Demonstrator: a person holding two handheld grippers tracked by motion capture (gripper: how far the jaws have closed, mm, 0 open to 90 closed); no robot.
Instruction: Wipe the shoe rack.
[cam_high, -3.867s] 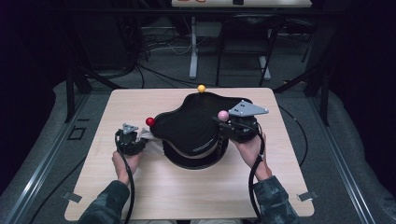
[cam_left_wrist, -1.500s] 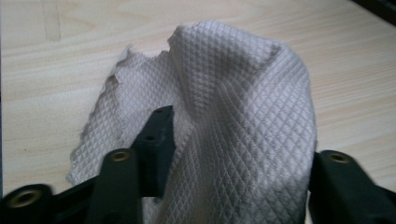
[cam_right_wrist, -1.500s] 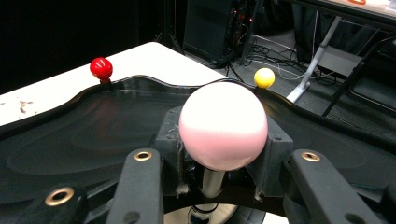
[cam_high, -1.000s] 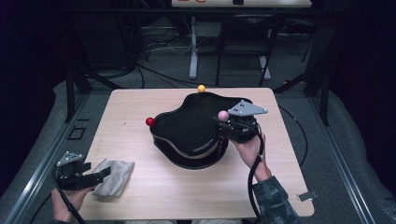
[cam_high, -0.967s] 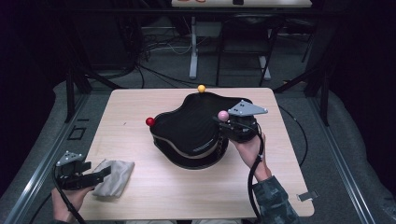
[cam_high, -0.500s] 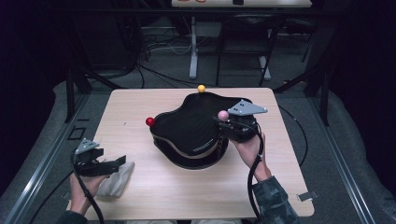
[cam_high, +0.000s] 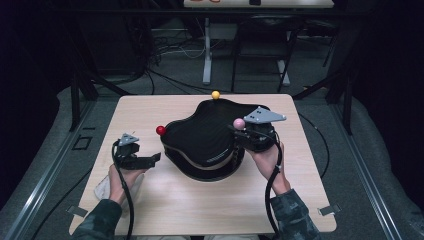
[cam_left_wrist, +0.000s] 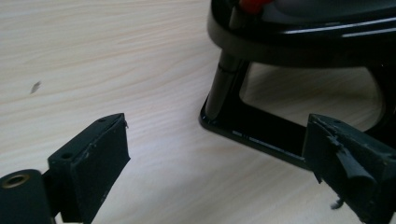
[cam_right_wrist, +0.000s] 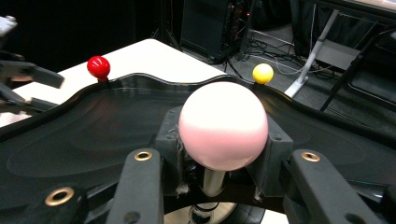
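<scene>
At the middle of the table (cam_high: 165, 205) sits the black tray (cam_high: 200, 140), a wavy-rimmed dish raised on a dark stand, with three knobs standing up from its rim: a red ball (cam_high: 160, 130) on the near-left, a yellow ball (cam_high: 215, 94) at the far edge, a pink ball (cam_high: 239, 123) on the right. My right gripper (cam_high: 243, 134) is clamped shut just under the pink ball, pads pressing the post beneath it; in the right gripper view that pink ball (cam_right_wrist: 223, 125) sits right above my jaws, and I read this grip as a brace to keep the tray from shifting or tipping while the other hand works.

And over on the left, my left gripper (cam_high: 152, 159) is low over the wood, pointing at the tray's left side! Its jaws have just been opening and now stand wide with nothing between them, only bare table. The left gripper view looks straight at the stand's base (cam_left_wrist: 252, 133) and one slanted leg (cam_left_wrist: 223, 84), with the tray's underside close above. I judge I'm lining up for a hold on that side, under the red ball.

As for contents: the tray's basin looks empty, just glossy black with reflections. A pale cloth (cam_high: 106, 186) lies flat on the table under my left forearm, near the front-left edge, well apart from the tray and out of the way.
</scene>
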